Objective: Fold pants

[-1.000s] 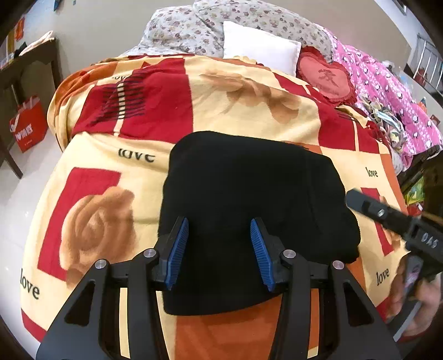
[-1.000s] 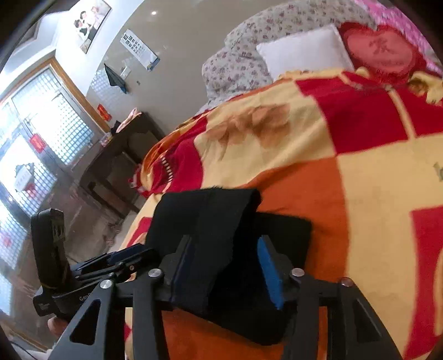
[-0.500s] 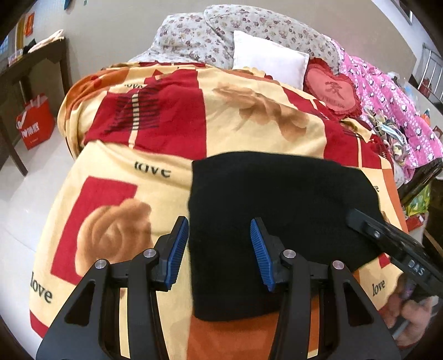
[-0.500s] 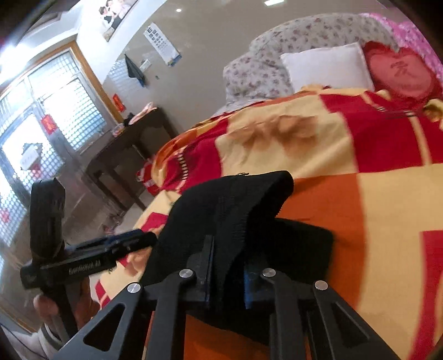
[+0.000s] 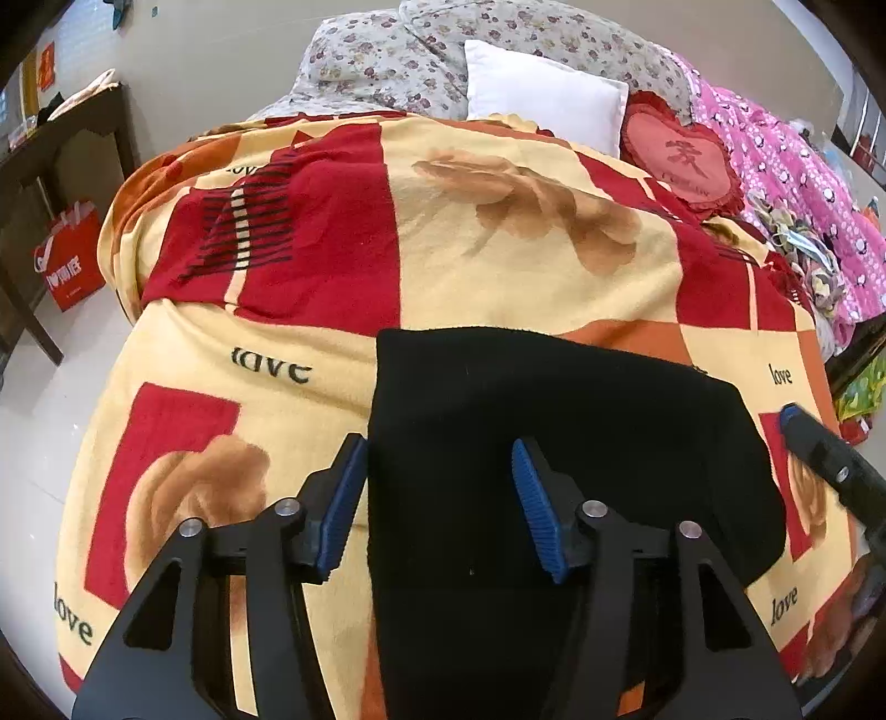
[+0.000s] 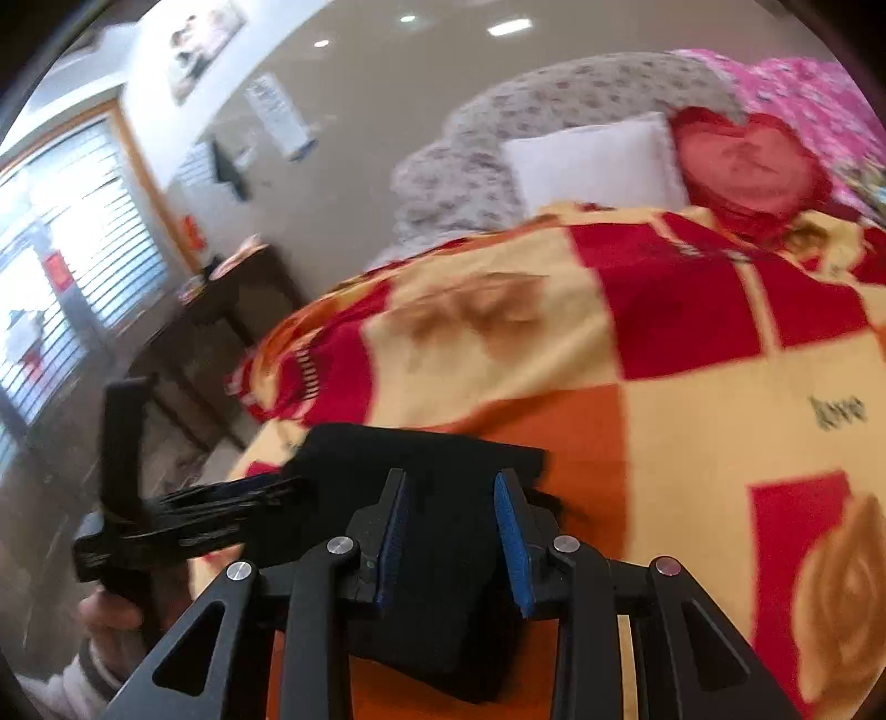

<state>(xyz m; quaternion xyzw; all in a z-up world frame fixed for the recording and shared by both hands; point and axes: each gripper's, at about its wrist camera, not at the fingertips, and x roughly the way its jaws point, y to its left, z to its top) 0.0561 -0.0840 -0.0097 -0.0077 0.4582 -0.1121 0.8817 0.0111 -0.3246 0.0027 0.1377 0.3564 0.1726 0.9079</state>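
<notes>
Right now the folded black soft pants [image 5: 554,443] lie flat on the big fleece blanket w/ red, yellow & orange squares [image 5: 443,232], near its front edge. The blanket has brown roses & the word "love" on it.

The left gripper [image 5: 440,498], black w/ blue ribbed pads, hangs over the left part of the pants. Its jaws are opening & stand wide. The left pad is just by the left edge of the pants, the right pad is over the black cloth. Nothing is pinched; the pads don't press on the cloth.

The right gripper [image 6: 451,531] is over the right end of the pants. Its jaws are opening too, w/ a narrow gap. Black cloth shows under & between the pads, but they aren't squeezing it. In the left cam its blue tip pokes in at the right edge, just beside the pants. The right cam pic is blurry.

At the far end of the bed sit a white square pillow [image 5: 542,94], a red heart-shaped cushion [image 5: 684,155], a grey flowery quilt [image 5: 432,50] & a pink spotty cover [image 5: 803,183]. On the floor at left, a red paper bag [image 5: 69,255] stands by a dark wood table [image 5: 50,138]. A hand [image 6: 111,609] holds the left gripper's handle.
</notes>
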